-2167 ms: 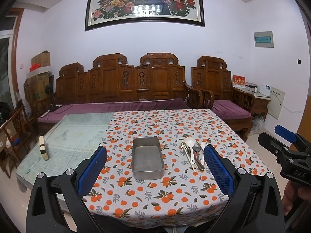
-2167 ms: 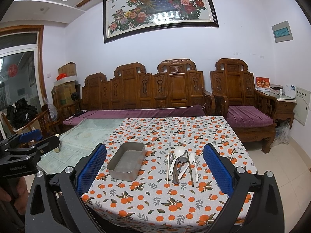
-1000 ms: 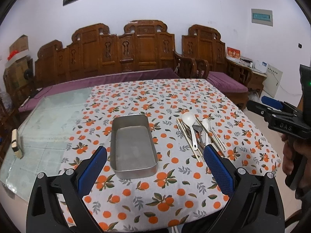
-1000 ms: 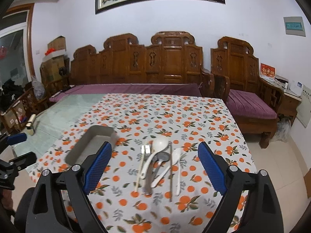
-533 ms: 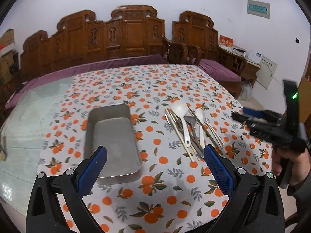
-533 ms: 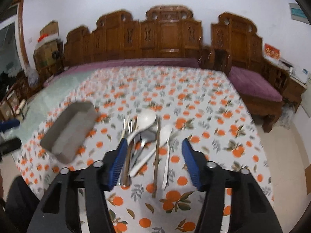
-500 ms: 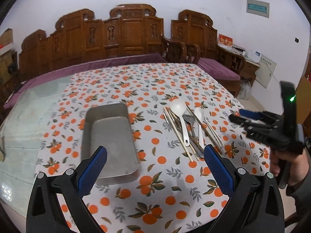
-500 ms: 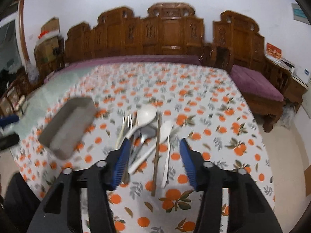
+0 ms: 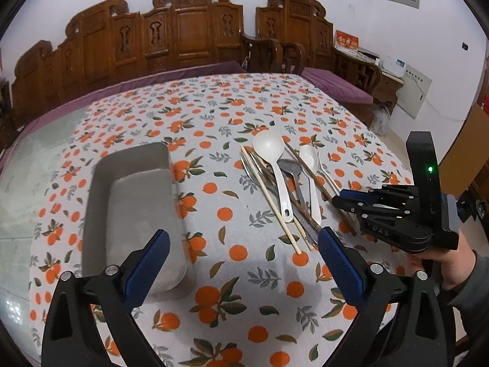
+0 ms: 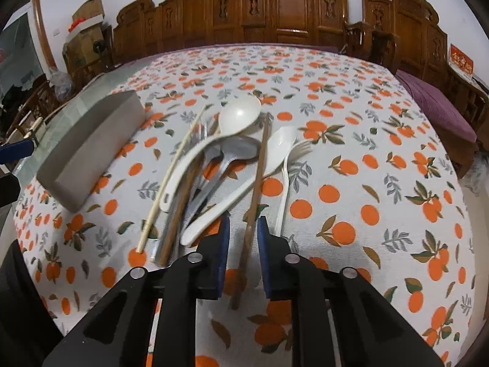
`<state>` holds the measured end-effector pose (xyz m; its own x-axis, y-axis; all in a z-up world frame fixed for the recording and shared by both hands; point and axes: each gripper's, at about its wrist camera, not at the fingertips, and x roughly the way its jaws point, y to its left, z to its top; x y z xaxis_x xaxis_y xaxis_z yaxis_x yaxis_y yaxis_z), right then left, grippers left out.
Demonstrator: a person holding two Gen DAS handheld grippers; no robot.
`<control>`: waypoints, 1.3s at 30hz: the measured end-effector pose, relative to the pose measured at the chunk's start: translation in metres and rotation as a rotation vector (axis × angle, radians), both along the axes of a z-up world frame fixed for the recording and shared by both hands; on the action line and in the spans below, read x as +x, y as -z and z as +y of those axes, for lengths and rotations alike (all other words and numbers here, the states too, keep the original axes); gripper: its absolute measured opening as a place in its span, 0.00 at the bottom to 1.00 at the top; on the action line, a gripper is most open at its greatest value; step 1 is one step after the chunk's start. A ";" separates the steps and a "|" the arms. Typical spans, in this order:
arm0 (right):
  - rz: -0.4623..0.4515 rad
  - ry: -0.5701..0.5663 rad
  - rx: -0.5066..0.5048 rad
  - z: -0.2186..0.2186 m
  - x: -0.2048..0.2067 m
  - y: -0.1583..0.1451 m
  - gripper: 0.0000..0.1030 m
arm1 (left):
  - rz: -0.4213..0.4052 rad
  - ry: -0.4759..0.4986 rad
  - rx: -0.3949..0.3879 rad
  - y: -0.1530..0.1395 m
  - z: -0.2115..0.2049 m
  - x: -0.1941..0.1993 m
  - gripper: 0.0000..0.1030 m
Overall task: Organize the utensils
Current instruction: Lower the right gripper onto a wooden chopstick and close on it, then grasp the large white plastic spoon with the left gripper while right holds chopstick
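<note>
A grey metal tray (image 9: 131,202) (image 10: 91,150) lies empty on the orange-print tablecloth (image 9: 214,116). To its right is a pile of utensils: a large white spoon (image 9: 269,150) (image 10: 240,114), a small white spoon (image 10: 282,140), a metal spoon (image 10: 241,148), a white fork (image 10: 301,148), a pale chopstick (image 10: 174,168) and a brown chopstick (image 10: 259,165). My right gripper (image 10: 243,223) (image 9: 345,198) is low over the pile's near end. Its jaws are closing with the brown chopstick between them, and a gap shows on each side. My left gripper (image 9: 243,238) hangs open between tray and pile, holding nothing.
A person's hand (image 9: 428,260) holds the right gripper at the table's right side. Bare glass tabletop (image 9: 36,165) lies left of the cloth. A carved wooden sofa (image 9: 189,30) stands behind the table. The cloth's right edge (image 10: 452,165) drops to the floor.
Both grippers have come down and closer to the table. The right jaws have narrowed from wide apart to a slim gap around the brown chopstick. The left jaws stay wide.
</note>
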<state>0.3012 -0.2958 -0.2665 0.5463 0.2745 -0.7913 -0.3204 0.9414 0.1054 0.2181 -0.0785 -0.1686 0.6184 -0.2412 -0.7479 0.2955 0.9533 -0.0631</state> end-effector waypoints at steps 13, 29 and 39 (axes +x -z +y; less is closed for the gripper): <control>0.026 -0.011 -0.061 0.002 0.014 0.009 0.06 | 0.057 0.024 -0.023 0.026 -0.027 0.045 0.71; -0.038 0.062 0.029 -0.032 0.021 -0.035 0.06 | 0.159 0.077 -0.048 0.057 -0.074 0.104 0.33; -0.036 0.059 0.026 -0.031 0.020 -0.031 0.06 | 0.200 0.059 -0.009 0.072 -0.086 0.124 0.13</control>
